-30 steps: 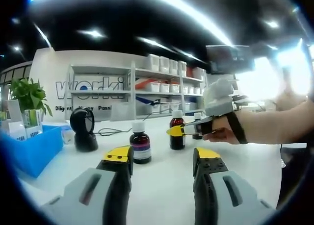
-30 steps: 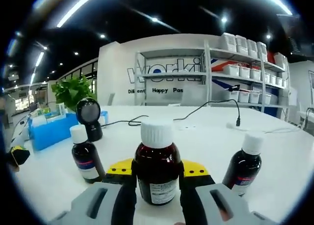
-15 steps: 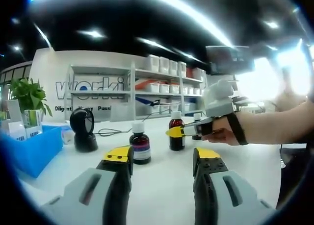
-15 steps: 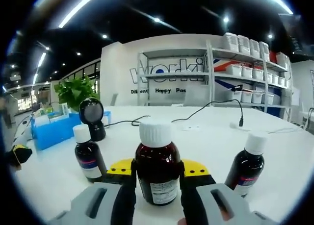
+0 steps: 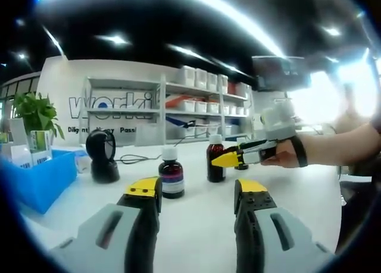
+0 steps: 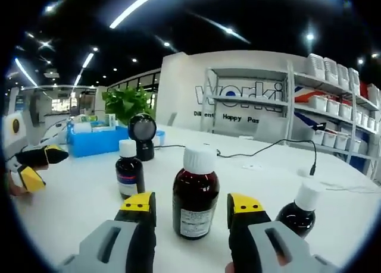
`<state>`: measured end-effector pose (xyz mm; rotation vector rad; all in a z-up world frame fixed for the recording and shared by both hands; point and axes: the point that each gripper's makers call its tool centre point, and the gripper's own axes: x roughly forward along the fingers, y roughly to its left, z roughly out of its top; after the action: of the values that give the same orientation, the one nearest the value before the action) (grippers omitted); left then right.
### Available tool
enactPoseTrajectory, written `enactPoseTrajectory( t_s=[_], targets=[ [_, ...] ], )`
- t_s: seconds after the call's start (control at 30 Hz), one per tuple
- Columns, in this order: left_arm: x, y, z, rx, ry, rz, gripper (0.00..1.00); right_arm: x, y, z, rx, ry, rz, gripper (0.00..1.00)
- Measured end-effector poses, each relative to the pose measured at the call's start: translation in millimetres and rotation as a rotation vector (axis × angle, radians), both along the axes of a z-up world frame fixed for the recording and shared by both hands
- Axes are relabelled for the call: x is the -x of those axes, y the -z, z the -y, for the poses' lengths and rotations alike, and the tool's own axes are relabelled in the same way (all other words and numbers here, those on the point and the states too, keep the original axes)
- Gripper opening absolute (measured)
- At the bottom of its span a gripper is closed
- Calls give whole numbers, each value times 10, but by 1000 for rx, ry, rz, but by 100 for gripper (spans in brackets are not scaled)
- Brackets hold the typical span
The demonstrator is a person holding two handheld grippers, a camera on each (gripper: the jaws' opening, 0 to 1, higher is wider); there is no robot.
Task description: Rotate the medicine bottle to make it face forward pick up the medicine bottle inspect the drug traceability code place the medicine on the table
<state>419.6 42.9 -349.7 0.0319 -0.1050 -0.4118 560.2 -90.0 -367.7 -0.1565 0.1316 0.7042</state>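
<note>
Amber glass medicine bottle (image 6: 195, 192), ribbed white cap, between spread right gripper (image 6: 193, 205) fingers, left gripper (image 5: 198, 190) fingers spread.

Upright white-capped brown medicine bottle (image 6: 195, 193) on table (image 6: 77, 195)

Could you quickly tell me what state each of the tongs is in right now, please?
Left tongs: open, holding nothing.
Right tongs: open, jaws either side of the medicine bottle but apart from it.
</note>
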Motion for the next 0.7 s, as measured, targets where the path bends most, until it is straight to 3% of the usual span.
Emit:
enactPoseTrajectory(
  t_s=[0.2, 0.33, 0.5, 0.6, 0.7],
  targets=[
    [6, 3, 16, -2, -4, -3, 40, 20, -84, 39, -5, -115, -11, 44],
    [2, 7, 5, 0, -6, -6, 40, 44, -169, -37, 41, -222, 37, 46],
    [-2, 16, -1, -3, -7, -10, 40, -19, -142, -108, 81, -260, 36, 49],
    [-3, 17, -7, -3, -8, -11, 40, -34, -110, -172, 41, -300, -15, 48],
    [-2, 19, -11, -4, -7, -11, 40, -48, -73, -202, 55, -299, -11, 47]
  ],
)
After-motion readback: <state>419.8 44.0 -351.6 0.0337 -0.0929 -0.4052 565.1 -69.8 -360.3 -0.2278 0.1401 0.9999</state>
